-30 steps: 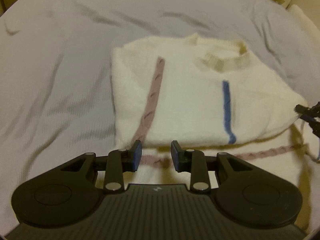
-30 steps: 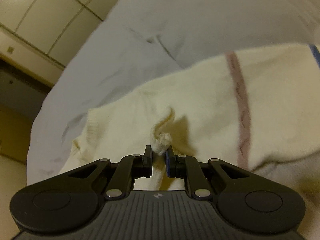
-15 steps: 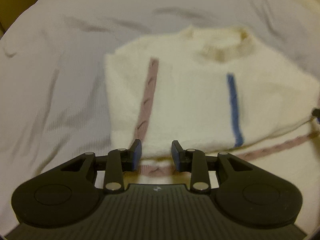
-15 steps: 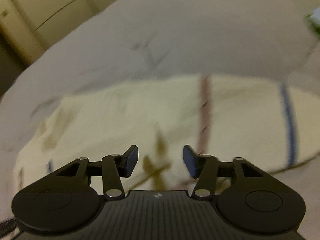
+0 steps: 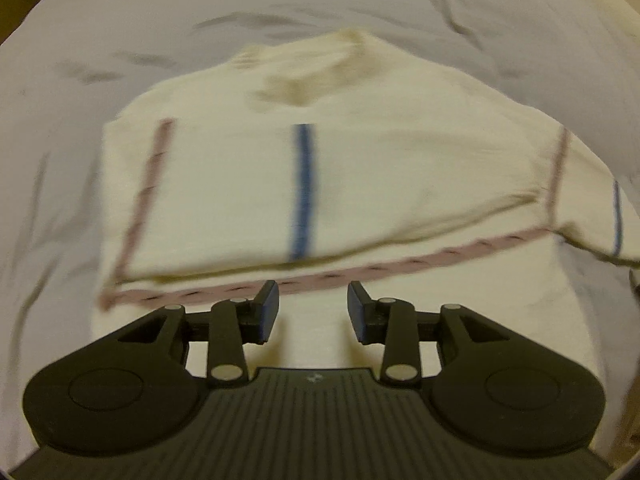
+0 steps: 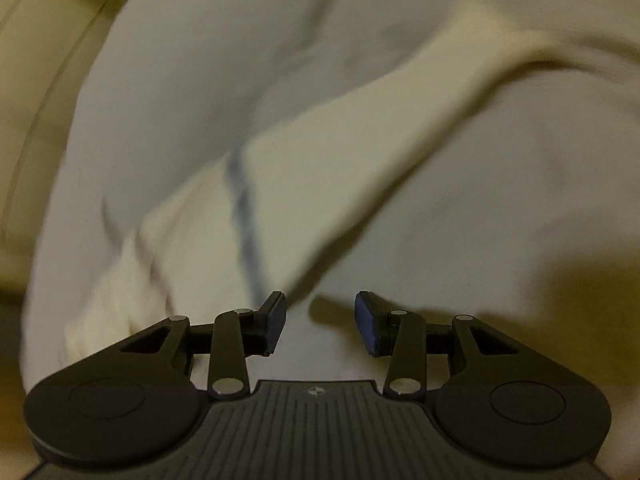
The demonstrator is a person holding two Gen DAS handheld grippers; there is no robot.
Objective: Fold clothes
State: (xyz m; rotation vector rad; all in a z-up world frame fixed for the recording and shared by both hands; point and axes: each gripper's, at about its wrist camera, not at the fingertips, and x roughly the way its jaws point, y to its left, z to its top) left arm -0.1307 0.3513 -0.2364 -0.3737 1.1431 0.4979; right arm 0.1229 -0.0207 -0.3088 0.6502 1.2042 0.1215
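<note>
A cream knit sweater with a blue stripe and mauve stripes lies partly folded on a pale bed sheet, collar at the far side. My left gripper is open and empty, hovering over the sweater's near part, just short of the folded edge. In the blurred right wrist view, a cream sleeve with a blue stripe stretches across the sheet. My right gripper is open and empty, just past the sleeve's near edge.
The pale sheet covers the bed all around the sweater, with wrinkles at the far left and far right. A yellowish wall or cabinet shows beyond the bed's left edge in the right wrist view.
My right gripper let go of the pinched cream cloth, opened, and swung away to look over the sleeve. My left gripper moved so the sweater is more centred; it stayed open.
</note>
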